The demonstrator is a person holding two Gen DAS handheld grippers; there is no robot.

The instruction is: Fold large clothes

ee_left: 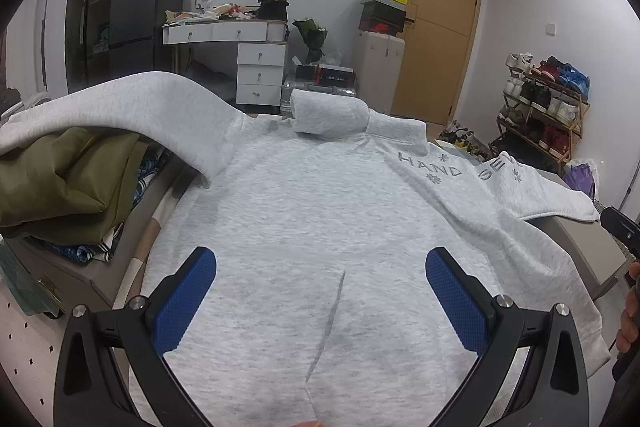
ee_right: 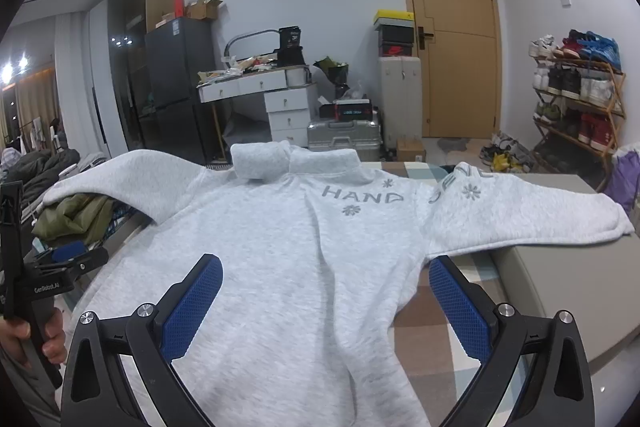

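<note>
A large light grey sweatshirt (ee_left: 320, 195) (ee_right: 280, 247) lies spread flat, with grey "HAND SEW" lettering (ee_right: 360, 195) near its collar. Its left sleeve (ee_left: 140, 107) is draped up over a pile of cloth. The right sleeve (ee_right: 520, 211) stretches out sideways onto a grey surface. My left gripper (ee_left: 318, 263) hovers open over the lower body of the sweatshirt, nothing between its blue pads. My right gripper (ee_right: 325, 267) is open too, above the garment's lower right side. A hand holds the left gripper (ee_right: 68, 257) at the left edge of the right wrist view.
An olive green cloth (ee_left: 68, 183) lies heaped under the left sleeve. A checked cover (ee_right: 432, 327) and a grey panel (ee_right: 560, 287) border the sweatshirt on the right. Beyond stand a white desk with drawers (ee_right: 288, 107), a silver suitcase (ee_right: 344, 139), a shoe rack (ee_right: 580, 99) and a door (ee_right: 452, 35).
</note>
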